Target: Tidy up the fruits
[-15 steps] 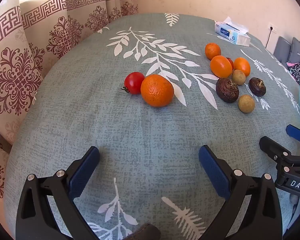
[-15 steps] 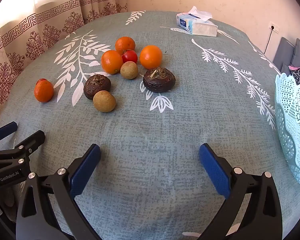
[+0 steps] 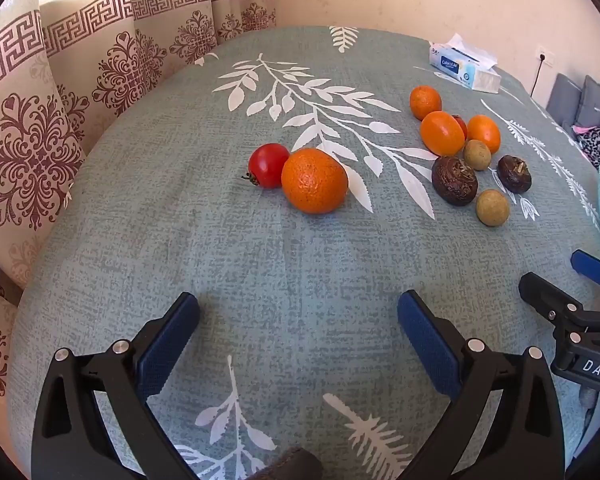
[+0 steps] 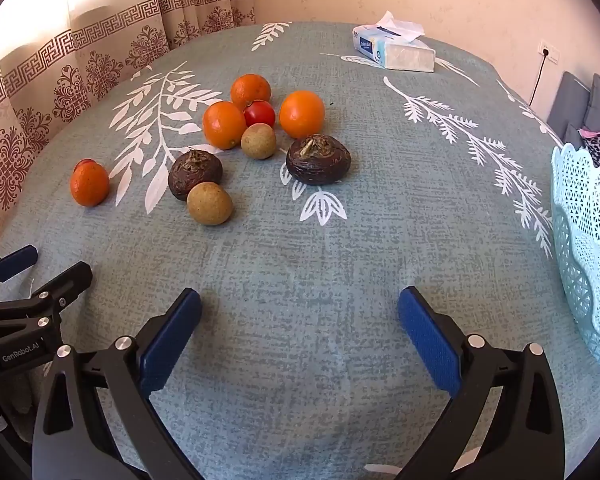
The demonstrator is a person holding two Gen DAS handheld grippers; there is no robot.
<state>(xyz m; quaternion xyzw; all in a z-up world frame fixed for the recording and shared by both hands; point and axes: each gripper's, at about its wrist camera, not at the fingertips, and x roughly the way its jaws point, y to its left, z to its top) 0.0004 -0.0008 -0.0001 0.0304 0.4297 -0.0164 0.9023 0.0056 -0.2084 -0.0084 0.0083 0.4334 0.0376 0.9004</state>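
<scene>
1. The left gripper (image 3: 298, 332) has its jaws spread wide with nothing between them, above bare cloth (image 3: 300, 272).
2. The right gripper (image 4: 300, 330) is just as wide and also holds nothing.
3. Far from the left gripper lie an orange (image 3: 314, 181) and a tomato (image 3: 266, 165), touching.
4. Far left of the right gripper sits the main cluster: oranges (image 4: 301, 114), brown fruit (image 4: 318, 159), tan fruit (image 4: 209, 203).
5. The basket (image 4: 588, 248) stands at the right edge.
6. The fruit is probably light and round and may roll; the tomato's skin looks slick and soft. Grip across the widest middle, gently.
</scene>
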